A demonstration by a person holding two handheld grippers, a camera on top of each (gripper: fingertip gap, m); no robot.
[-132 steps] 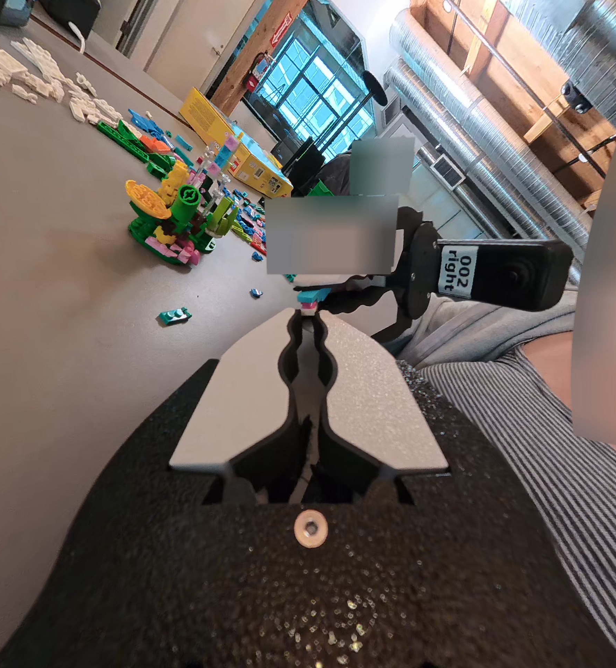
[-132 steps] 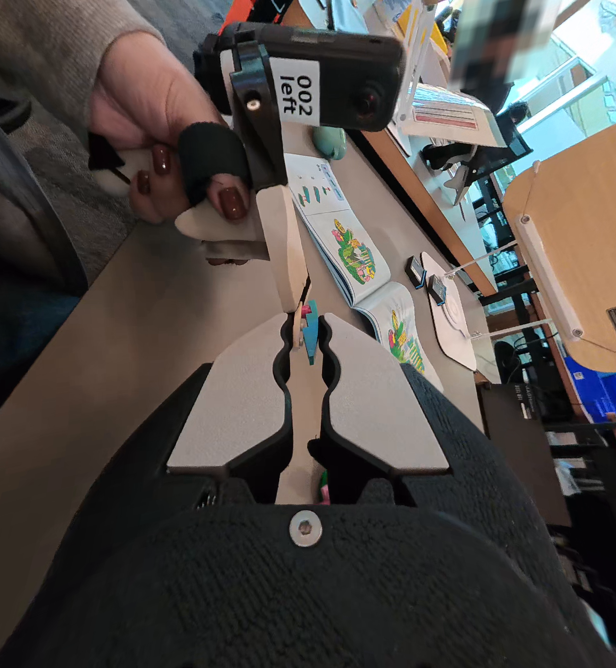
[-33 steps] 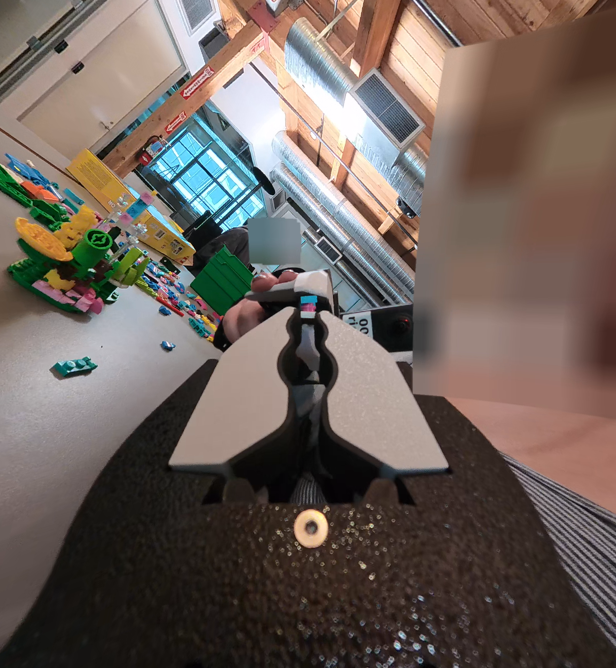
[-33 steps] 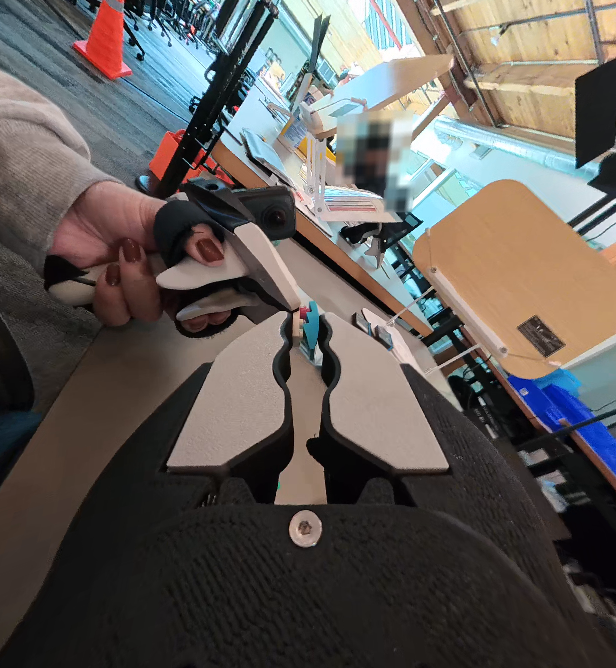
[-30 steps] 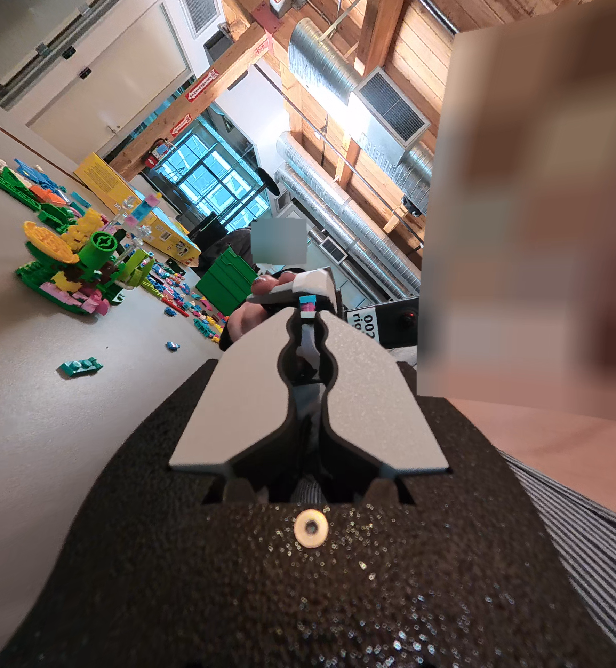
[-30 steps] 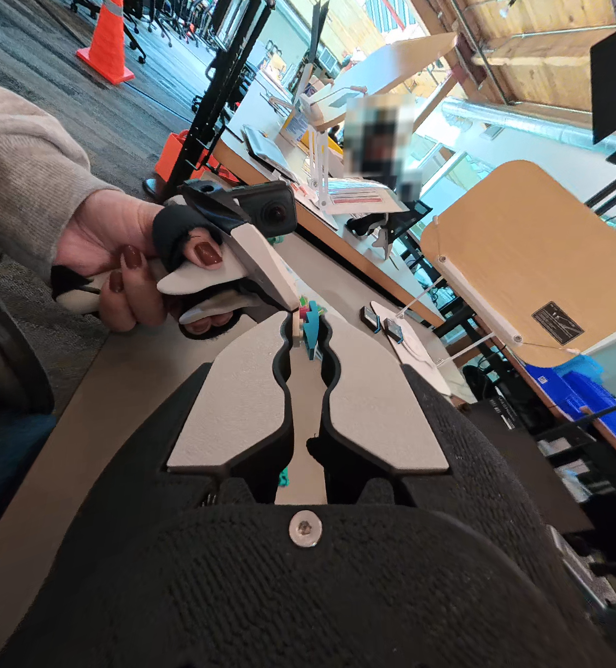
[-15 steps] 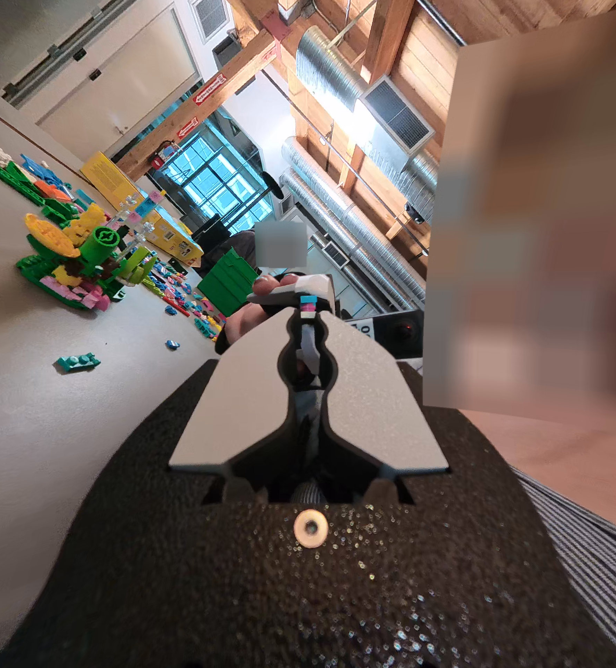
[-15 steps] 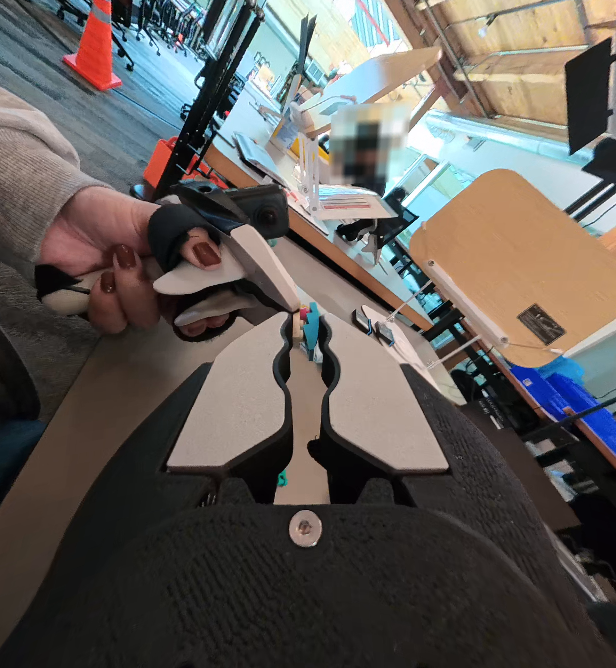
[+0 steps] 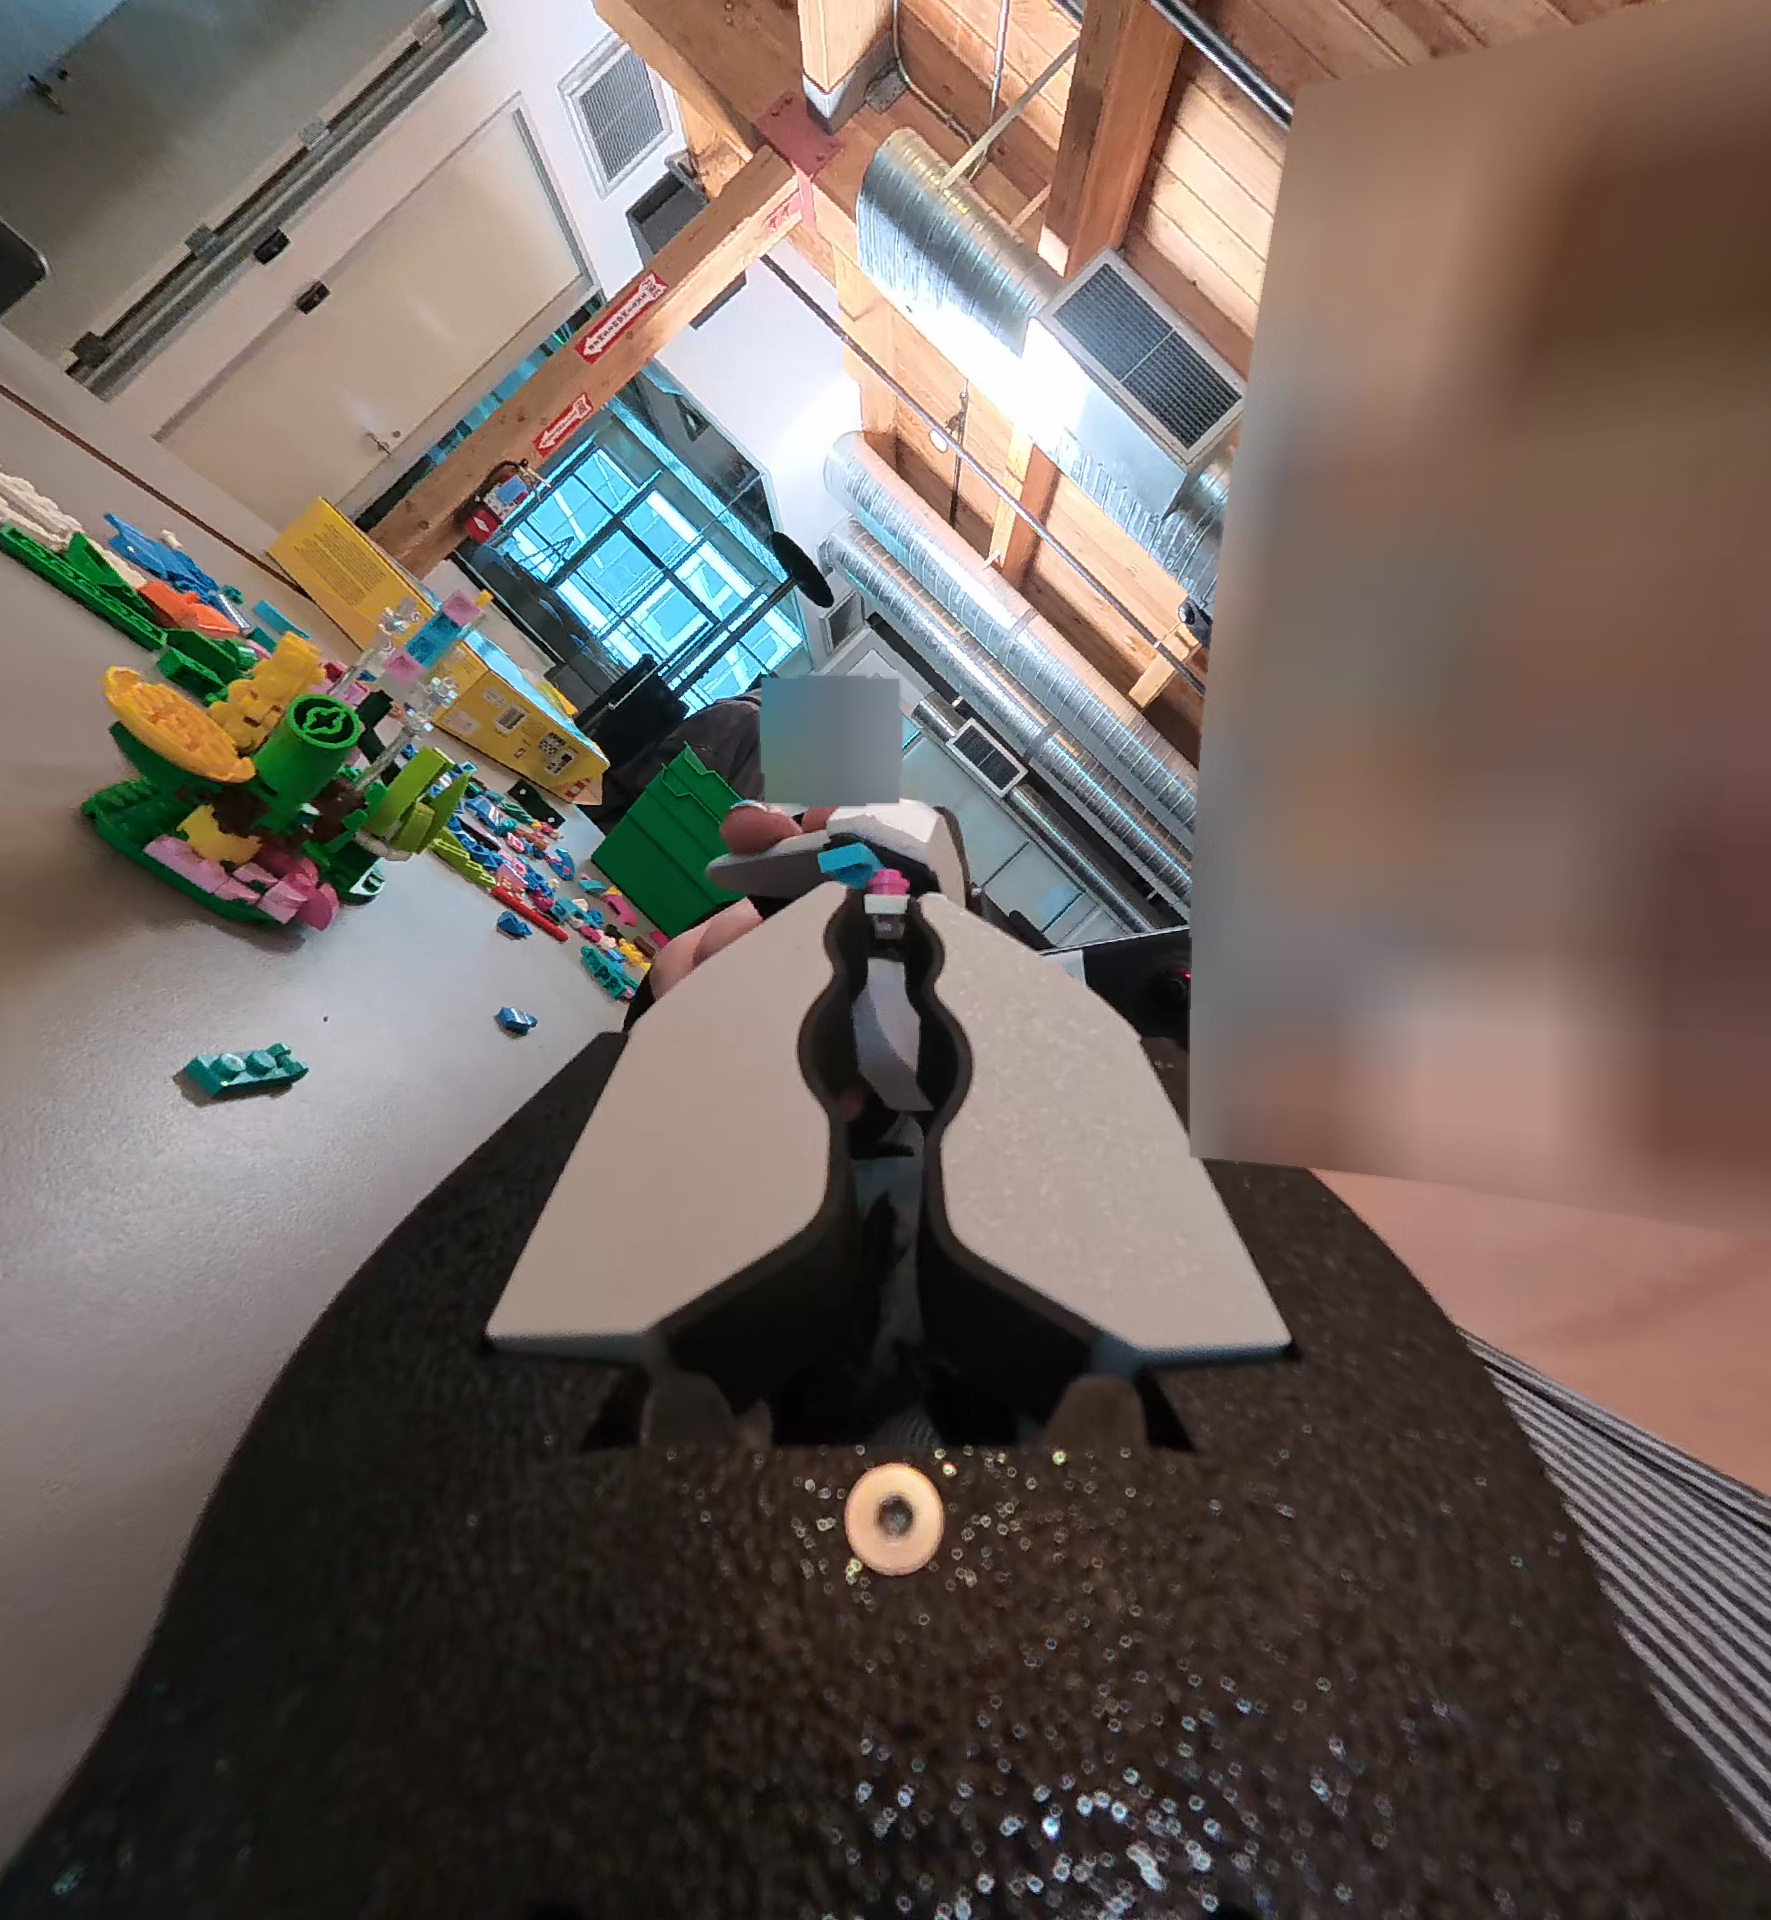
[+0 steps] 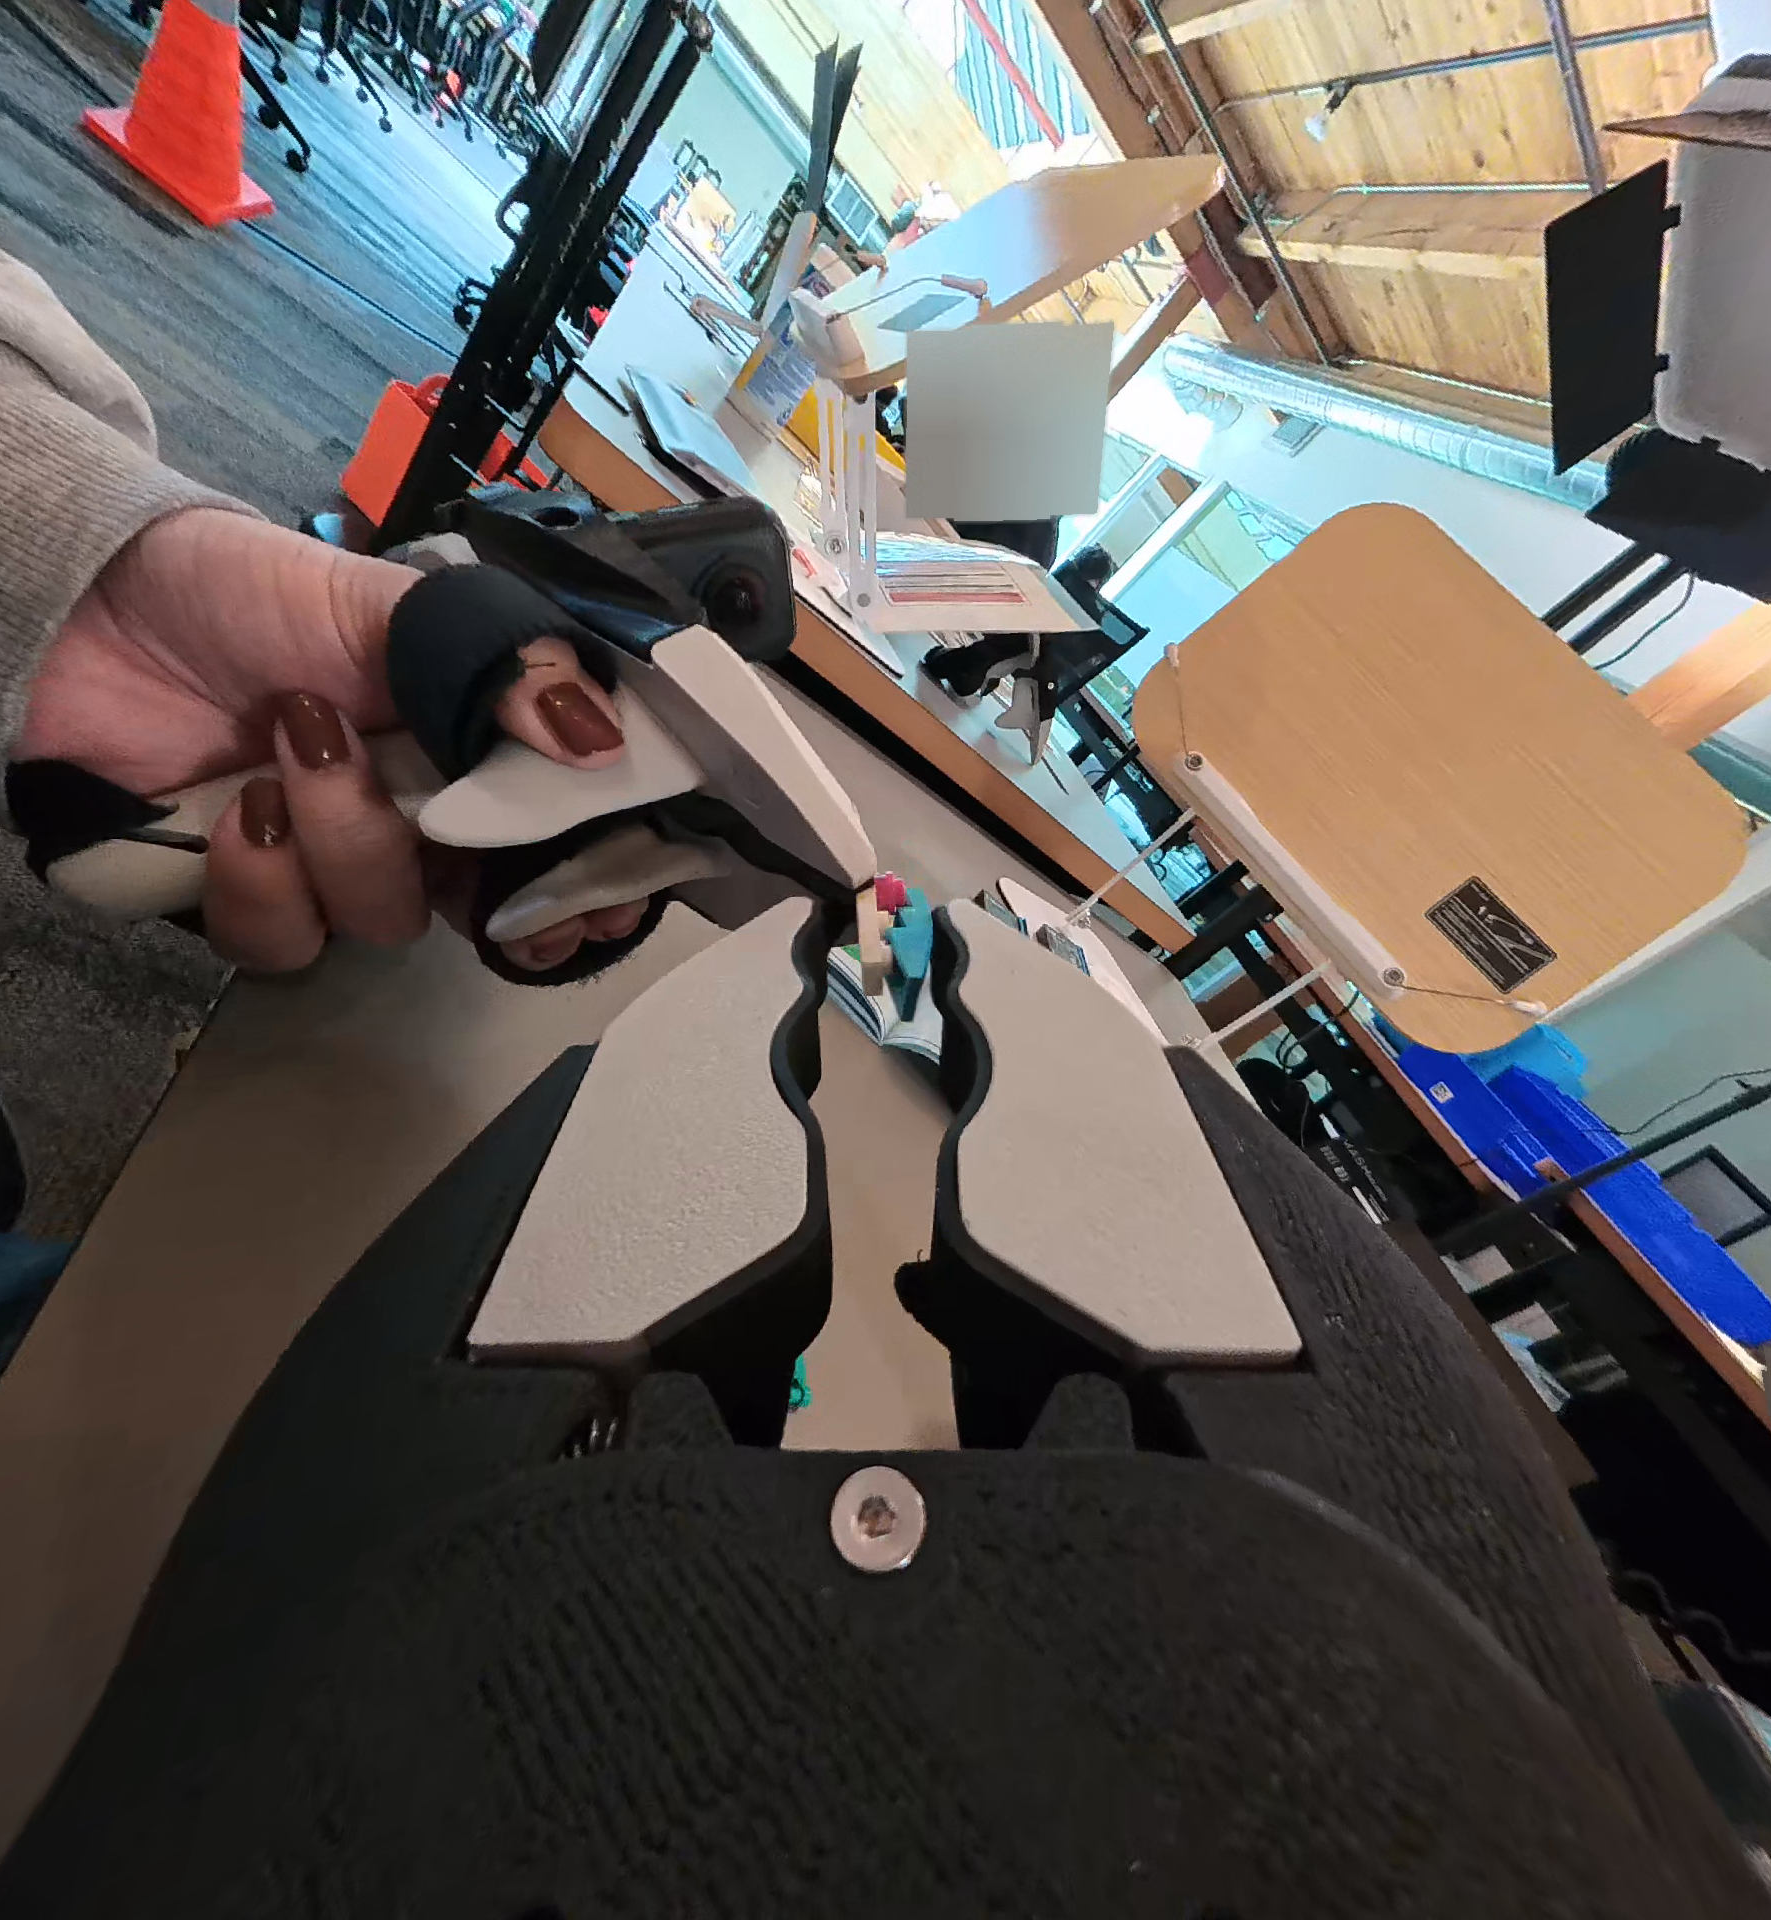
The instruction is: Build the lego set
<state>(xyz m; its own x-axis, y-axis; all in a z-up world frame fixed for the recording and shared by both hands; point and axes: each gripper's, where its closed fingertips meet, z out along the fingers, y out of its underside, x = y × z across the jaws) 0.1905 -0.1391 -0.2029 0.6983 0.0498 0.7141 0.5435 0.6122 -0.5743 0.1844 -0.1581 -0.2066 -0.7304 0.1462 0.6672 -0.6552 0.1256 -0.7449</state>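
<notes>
My left gripper point(image 9: 883, 914) is shut on a small tan-and-pink Lego piece point(image 9: 886, 896), held in the air at its fingertips. My right gripper point(image 10: 881, 925) holds a teal Lego piece point(image 10: 910, 940) between its tips, its jaws nearly shut. In the right wrist view the left gripper point(image 10: 853, 878), in a person's hand point(image 10: 237, 707), comes in from the left with the tan-and-pink piece point(image 10: 873, 930) against the teal one. In the left wrist view the right gripper point(image 9: 839, 857) faces mine, and the teal piece point(image 9: 850, 860) sits just up and left of the pink top.
A partly built Lego model point(image 9: 237, 790) on a green base stands on the grey table point(image 9: 81, 1247). A loose teal plate point(image 9: 242, 1070), a small blue brick point(image 9: 517, 1020), scattered bricks point(image 9: 548, 894), yellow boxes point(image 9: 424, 644) and a green bin point(image 9: 668, 852) lie beyond. A booklet point(image 10: 886, 1023) lies under my right fingers. The grippers are tip to tip, or close to it. Both grippers' tips are roughly 12 centimetres from the loose teal plate point(image 9: 242, 1070).
In the left wrist view the teal piece has shifted up and left, off the pink top it sat over. The right gripper's fingertips stand slightly wider apart. Both views tilted a little.
</notes>
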